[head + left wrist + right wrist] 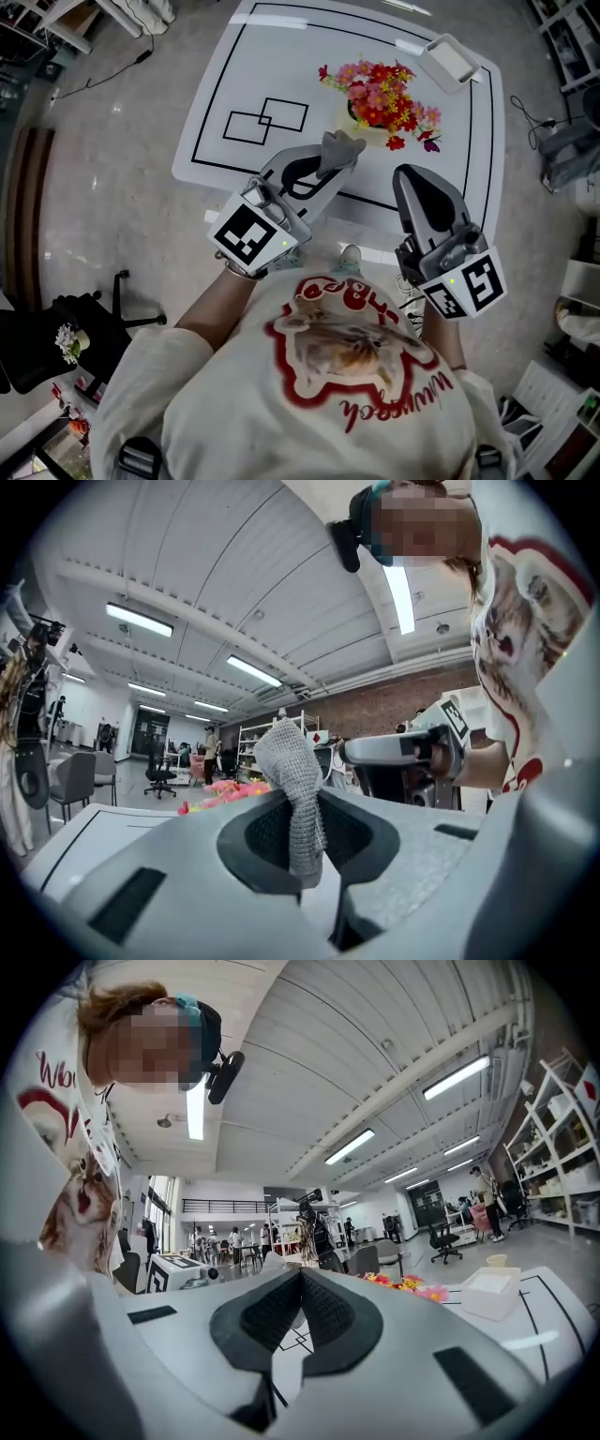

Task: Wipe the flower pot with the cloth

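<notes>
Approach step: left gripper [327, 171] grasping cloth [339, 148]; right gripper [413, 175] clenched, empty; flower pot [364, 134] ahead of both tips, on table [234, 70]; next, cloth must meet pot wall.

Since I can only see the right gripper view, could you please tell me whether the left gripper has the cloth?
Observer: Yes, the left gripper is shut on the grey cloth, which sticks up between its jaws.
Operator: Thank you; is the cloth on the pot?
Observer: Not yet; the left gripper view shows the flowers well beyond it.
Operator: Can you see the pot itself?
Observer: Only in the head view, a pale flower pot under the flowers, on the white table.
</notes>
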A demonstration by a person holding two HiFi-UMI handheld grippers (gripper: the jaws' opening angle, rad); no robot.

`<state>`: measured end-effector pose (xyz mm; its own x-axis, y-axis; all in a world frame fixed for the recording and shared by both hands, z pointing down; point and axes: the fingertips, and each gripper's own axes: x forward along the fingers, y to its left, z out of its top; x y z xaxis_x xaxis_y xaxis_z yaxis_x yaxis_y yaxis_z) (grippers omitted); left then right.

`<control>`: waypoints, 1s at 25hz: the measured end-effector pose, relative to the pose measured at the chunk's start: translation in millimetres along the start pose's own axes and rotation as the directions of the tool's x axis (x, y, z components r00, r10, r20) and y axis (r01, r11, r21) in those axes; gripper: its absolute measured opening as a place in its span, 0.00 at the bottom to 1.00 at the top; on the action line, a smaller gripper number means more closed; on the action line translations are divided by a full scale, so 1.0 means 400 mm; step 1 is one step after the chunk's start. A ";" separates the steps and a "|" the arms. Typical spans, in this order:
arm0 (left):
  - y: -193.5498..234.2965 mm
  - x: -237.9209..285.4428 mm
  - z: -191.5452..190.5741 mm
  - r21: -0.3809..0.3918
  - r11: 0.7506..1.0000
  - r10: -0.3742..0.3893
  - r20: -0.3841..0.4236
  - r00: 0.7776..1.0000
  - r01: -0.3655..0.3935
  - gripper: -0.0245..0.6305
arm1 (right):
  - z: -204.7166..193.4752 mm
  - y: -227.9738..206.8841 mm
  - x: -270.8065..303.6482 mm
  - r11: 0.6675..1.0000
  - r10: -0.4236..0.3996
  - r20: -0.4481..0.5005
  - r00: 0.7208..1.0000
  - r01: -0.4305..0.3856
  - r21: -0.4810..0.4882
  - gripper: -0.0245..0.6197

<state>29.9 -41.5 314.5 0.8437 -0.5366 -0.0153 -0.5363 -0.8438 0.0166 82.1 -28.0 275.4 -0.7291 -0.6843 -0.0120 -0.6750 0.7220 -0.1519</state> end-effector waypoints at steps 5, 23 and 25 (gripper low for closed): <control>0.009 -0.041 0.051 0.022 0.999 -0.036 0.051 0.998 0.035 0.10 | 0.004 0.045 0.055 1.000 -0.010 0.007 1.000 0.010 -0.023 0.04; -0.043 -0.187 0.051 -0.001 0.980 -0.200 0.076 0.977 0.201 0.10 | -0.039 0.206 0.066 0.981 -0.186 0.034 0.982 0.187 -0.040 0.04; -0.069 -0.197 0.075 0.016 0.980 -0.197 0.091 0.976 0.196 0.10 | -0.028 0.226 0.041 0.983 -0.173 0.044 0.984 0.175 -0.051 0.04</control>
<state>-22.5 23.7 285.3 0.9273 -0.3582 -0.1089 -0.3607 -0.9327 -0.0032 7.9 27.1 272.7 -0.5959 -0.8025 -0.0290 -0.7970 0.5954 -0.1013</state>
